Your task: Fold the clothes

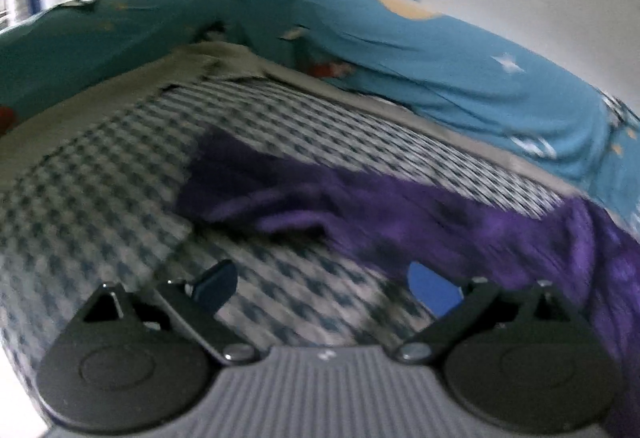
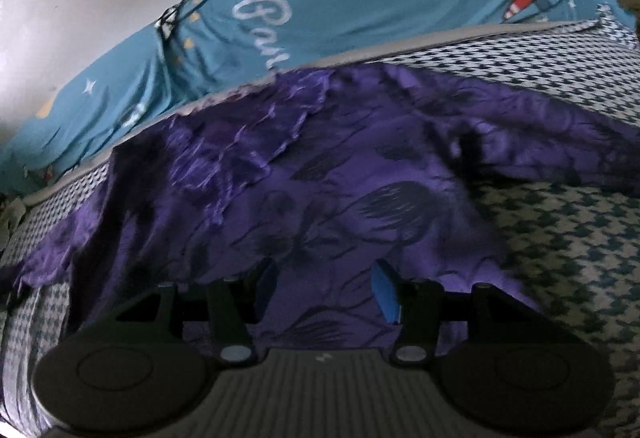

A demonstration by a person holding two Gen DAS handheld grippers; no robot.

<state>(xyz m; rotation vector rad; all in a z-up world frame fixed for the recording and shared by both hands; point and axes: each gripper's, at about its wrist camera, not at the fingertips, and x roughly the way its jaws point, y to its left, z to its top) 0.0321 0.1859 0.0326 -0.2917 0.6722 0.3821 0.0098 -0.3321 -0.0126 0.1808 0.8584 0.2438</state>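
Checked bedding (image 1: 100, 198) fills both views, with a blue printed bumper (image 2: 320, 10) along the pale wall at the top. We judge ourselves early in the fold: the purple garment (image 2: 320, 166) lies crumpled mid-frame. Our left gripper (image 1: 324, 286) is spread wide over bare bedding; our right gripper (image 2: 324, 294) stands half apart above the cloth, gripping nothing. Next we need an edge. Nothing blocks us.

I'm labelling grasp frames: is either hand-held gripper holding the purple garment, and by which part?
Nothing is held. The left hand-held gripper is open over the checked sheet; the right hand-held gripper is open above the purple garment.
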